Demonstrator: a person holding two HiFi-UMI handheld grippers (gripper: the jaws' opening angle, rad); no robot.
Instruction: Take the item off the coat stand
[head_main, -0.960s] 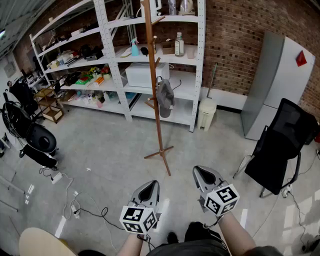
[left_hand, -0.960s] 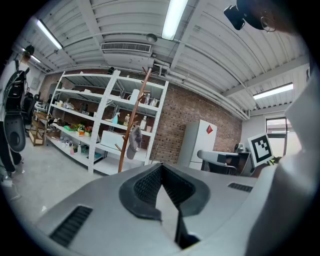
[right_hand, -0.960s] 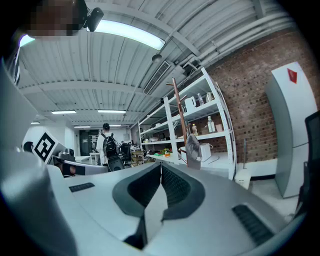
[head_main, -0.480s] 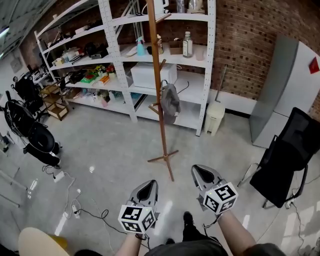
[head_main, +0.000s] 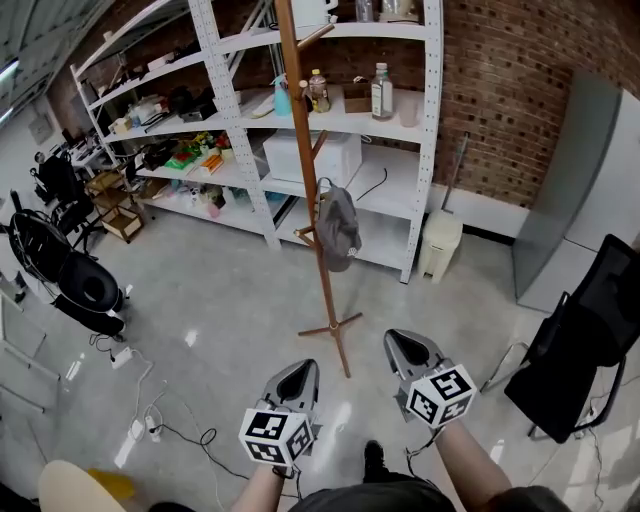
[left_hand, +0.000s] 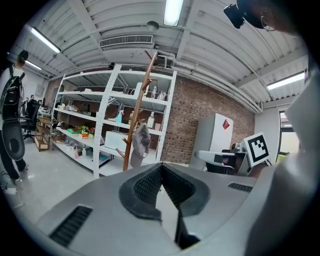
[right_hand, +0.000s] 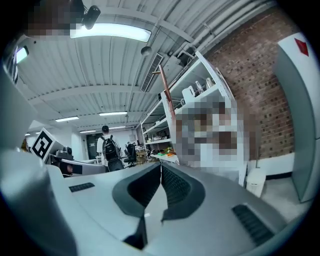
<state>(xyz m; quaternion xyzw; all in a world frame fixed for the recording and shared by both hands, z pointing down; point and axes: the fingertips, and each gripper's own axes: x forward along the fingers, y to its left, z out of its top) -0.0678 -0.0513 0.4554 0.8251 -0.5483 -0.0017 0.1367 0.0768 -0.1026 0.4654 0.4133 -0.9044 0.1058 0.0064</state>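
Note:
A tall wooden coat stand (head_main: 312, 200) rises from the floor ahead of me, its pole (left_hand: 136, 121) also in the left gripper view. A grey cap (head_main: 340, 230) hangs on one of its low pegs; the cap (left_hand: 140, 145) shows beside the pole in the left gripper view too. My left gripper (head_main: 295, 377) and right gripper (head_main: 402, 348) are held low, well short of the stand's feet. Both have their jaws shut with nothing between them. In the right gripper view the stand's top (right_hand: 166, 92) shows and a mosaic patch covers the cap's area.
White metal shelving (head_main: 395, 150) full of bottles and boxes stands right behind the stand, against a brick wall. A white bin (head_main: 440, 245) sits to its right, a black chair (head_main: 575, 360) at far right. Cables (head_main: 170, 430) and carts (head_main: 70, 280) lie left. A person with a backpack (right_hand: 107, 147) stands far off.
The view has advanced toward the coat stand and shelving; the stand and cap sit nearer and larger. Both grippers hold the same place in the frame, still shut.

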